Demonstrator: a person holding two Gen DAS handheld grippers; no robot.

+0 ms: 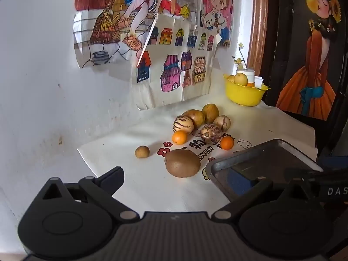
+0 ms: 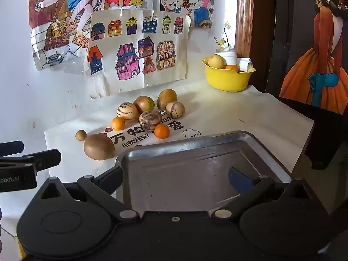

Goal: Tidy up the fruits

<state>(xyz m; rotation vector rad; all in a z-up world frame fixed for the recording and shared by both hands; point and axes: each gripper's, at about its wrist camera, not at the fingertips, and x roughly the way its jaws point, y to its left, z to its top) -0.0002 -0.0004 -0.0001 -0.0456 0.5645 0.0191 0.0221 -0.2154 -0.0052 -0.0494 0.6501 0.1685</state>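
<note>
Brown oval kiwifruit (image 1: 182, 163) lies long axis left-right on white cloth (image 1: 139, 182) printed "LOVELY"; left gripper (image 1: 178, 180) and right gripper (image 2: 180, 178) fingers apart, empty.

We see the kiwi (image 2: 99, 150) left of the near tray (image 2: 165, 152), the clustered fruits (image 2: 150, 111) farther behind, and the bowl (image 2: 226, 80) far right.
</note>
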